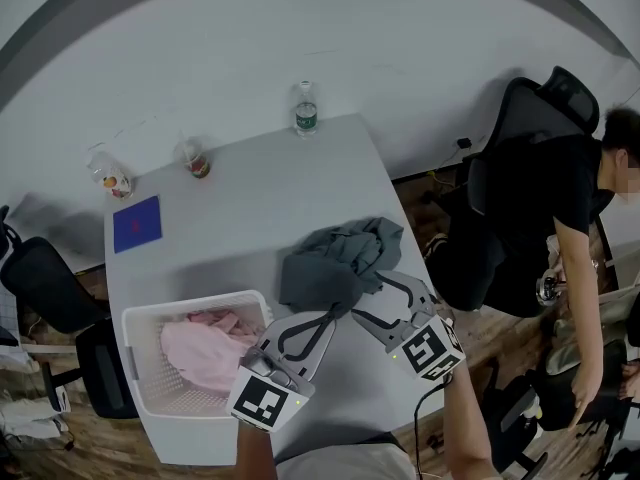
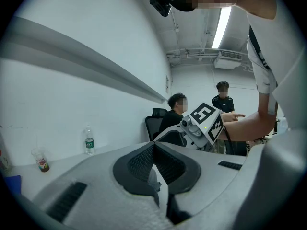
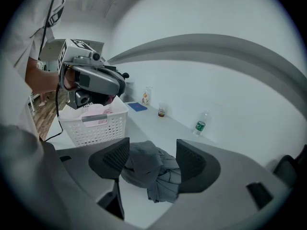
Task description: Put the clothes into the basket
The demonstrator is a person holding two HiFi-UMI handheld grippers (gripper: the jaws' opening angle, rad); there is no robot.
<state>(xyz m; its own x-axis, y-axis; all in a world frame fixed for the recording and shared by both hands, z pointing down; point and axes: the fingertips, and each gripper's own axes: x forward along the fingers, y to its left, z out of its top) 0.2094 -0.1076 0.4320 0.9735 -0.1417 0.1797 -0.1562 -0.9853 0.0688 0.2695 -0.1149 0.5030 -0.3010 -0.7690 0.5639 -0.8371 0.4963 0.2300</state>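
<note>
A crumpled grey garment [image 1: 335, 258] lies on the white table [image 1: 250, 198], right of the middle. My right gripper [image 1: 370, 296] is open at its near edge; in the right gripper view [image 3: 152, 150] the grey garment [image 3: 151, 169] sits between and just past the two dark pads, which do not press on it. My left gripper [image 1: 333, 315] is shut with nothing in it, its tips at the garment's near-left edge; its pads meet in the left gripper view [image 2: 153, 146]. The white basket [image 1: 150, 378] stands at the table's near left with a pink cloth [image 1: 205, 348] inside.
A water bottle [image 1: 305, 108], a cup [image 1: 195, 158], a small container [image 1: 110, 178] and a blue square [image 1: 137, 223] sit along the far and left side of the table. A person in black [image 1: 560, 218] sits by office chairs right of the table.
</note>
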